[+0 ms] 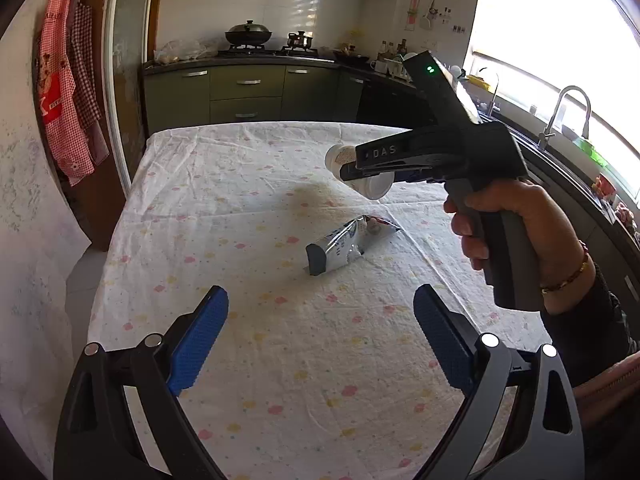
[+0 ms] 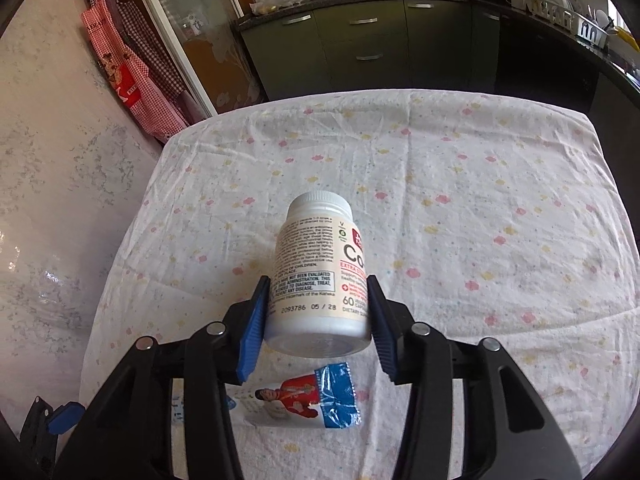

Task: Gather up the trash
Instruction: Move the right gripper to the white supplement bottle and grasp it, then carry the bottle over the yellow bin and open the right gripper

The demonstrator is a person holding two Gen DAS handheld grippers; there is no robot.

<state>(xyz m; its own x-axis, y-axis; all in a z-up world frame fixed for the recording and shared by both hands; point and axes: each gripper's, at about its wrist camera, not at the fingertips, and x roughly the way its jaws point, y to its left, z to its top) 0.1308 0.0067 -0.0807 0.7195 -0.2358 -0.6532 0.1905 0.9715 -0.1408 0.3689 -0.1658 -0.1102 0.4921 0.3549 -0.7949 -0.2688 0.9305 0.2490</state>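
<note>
My right gripper [image 2: 318, 280] is shut on a white supplement bottle [image 2: 316, 264], its blue pads [image 2: 254, 320] pressing both sides near the base, cap pointing away. In the left wrist view a hand holds that gripper [image 1: 348, 166] above the table, with the bottle [image 1: 376, 188] lying sideways in its jaws and a shadow on the cloth below. A crumpled silver and blue snack packet [image 1: 344, 246] lies on the flowered tablecloth [image 1: 240, 184], just under the bottle in the right wrist view [image 2: 304, 400]. My left gripper [image 1: 320, 292] hovers open and empty, nearer than the packet.
Green kitchen cabinets [image 1: 248, 88] with a wok on the stove [image 1: 248, 34] stand beyond the table's far edge. A sink and faucet [image 1: 568, 108] run along the right under a bright window. Red checked aprons [image 1: 68, 92] hang at the left beside a glass door.
</note>
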